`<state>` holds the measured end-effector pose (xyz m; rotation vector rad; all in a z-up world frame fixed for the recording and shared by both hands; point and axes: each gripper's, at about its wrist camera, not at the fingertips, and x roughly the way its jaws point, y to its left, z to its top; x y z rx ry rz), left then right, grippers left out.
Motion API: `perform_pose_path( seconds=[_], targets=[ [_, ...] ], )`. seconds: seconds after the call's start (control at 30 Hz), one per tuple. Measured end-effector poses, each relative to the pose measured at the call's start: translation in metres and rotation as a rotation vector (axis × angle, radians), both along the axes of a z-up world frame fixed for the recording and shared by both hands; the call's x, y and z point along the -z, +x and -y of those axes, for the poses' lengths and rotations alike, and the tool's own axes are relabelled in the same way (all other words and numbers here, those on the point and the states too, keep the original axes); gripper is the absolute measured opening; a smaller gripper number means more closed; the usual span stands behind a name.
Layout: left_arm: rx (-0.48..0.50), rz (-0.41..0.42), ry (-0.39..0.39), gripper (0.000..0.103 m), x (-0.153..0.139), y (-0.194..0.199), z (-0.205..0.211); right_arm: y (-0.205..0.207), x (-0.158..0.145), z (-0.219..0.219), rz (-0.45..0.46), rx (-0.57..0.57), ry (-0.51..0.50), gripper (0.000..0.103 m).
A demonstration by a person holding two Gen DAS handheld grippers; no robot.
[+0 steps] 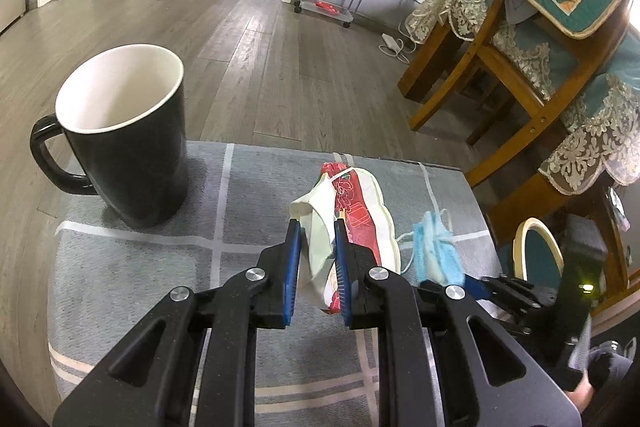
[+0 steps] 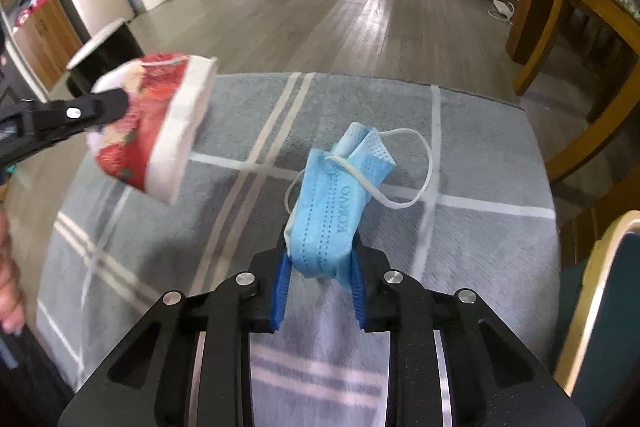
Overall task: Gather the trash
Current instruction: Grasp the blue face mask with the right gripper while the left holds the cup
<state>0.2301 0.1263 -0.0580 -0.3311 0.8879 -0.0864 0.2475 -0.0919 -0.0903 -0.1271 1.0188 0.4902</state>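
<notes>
left gripper clamps red-white mask, lifted right of black mug | right gripper pinches blue mask further right | risk: thin edge grip slips; loose loop snags

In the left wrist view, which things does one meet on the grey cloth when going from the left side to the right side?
black mug → red and white mask, held in the left gripper → blue mask → right gripper, partly seen at the blue mask's near end.
</notes>
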Motion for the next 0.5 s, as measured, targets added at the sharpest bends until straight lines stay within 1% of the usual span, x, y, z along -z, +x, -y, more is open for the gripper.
perform_pose_path(
  seconds=[0.07, 0.27, 0.5],
  targets=[
    [0.006, -0.002, 0.008, 0.016, 0.000, 0.001, 0.005, -0.005, -0.006, 0.007, 0.003, -0.010, 0.012, 0.028],
    [0.017, -0.005, 0.015, 0.016, 0.000, 0.005, 0.017, -0.027, -0.024, 0.035, 0.030, -0.025, -0.016, 0.028],
    [0.073, 0.003, 0.053, 0.016, -0.006, 0.006, 0.050, -0.055, -0.046, 0.075, 0.080, 0.020, 0.009, 0.028]
  ],
)
